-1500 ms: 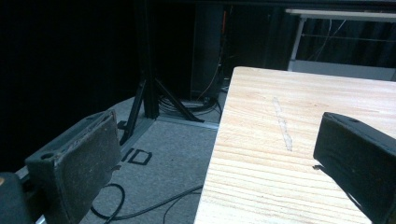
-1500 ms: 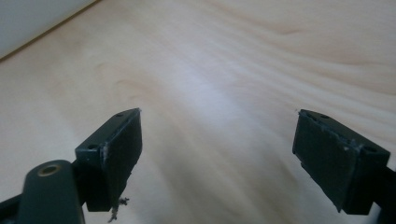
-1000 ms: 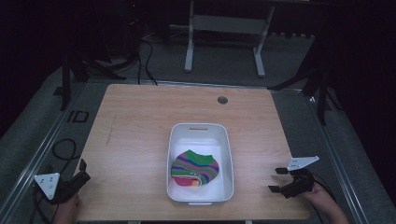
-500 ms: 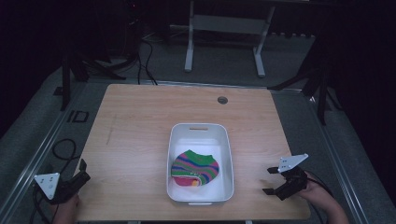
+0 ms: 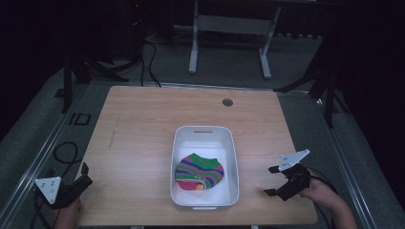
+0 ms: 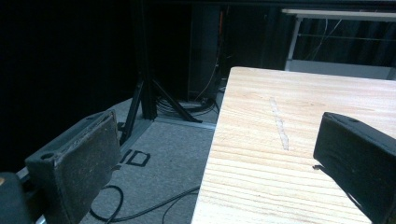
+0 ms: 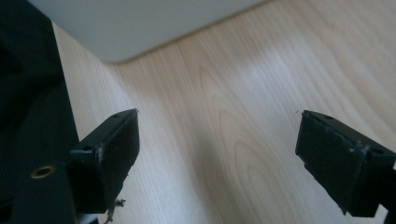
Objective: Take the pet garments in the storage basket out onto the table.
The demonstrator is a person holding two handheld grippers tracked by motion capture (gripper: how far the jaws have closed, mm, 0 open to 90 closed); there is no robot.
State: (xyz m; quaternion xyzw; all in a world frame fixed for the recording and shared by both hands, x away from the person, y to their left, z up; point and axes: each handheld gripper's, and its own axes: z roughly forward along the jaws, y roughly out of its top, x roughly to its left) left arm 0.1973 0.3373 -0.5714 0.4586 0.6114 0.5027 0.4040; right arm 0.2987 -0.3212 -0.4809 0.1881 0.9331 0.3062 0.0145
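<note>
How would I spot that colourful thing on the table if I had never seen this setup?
Find the wooden table, then the white tub near its front edge. The striped cloth lies inside the tub's nearer half. Its green, blue, pink and yellow bands make it the one bright item among plain wood, white plastic and black grippers.

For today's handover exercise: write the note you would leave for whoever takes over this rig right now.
Left gripper: open, holding nothing, at the table's near left corner.
Right gripper: open, holding nothing, low over the wood right of the white bin.
Striped cloth: lies bunched inside the bin, toward its near end.
Done: cloth is in the bin.
Left: nothing is gripped; probably the right gripper acts next, being nearer the bin.
</note>
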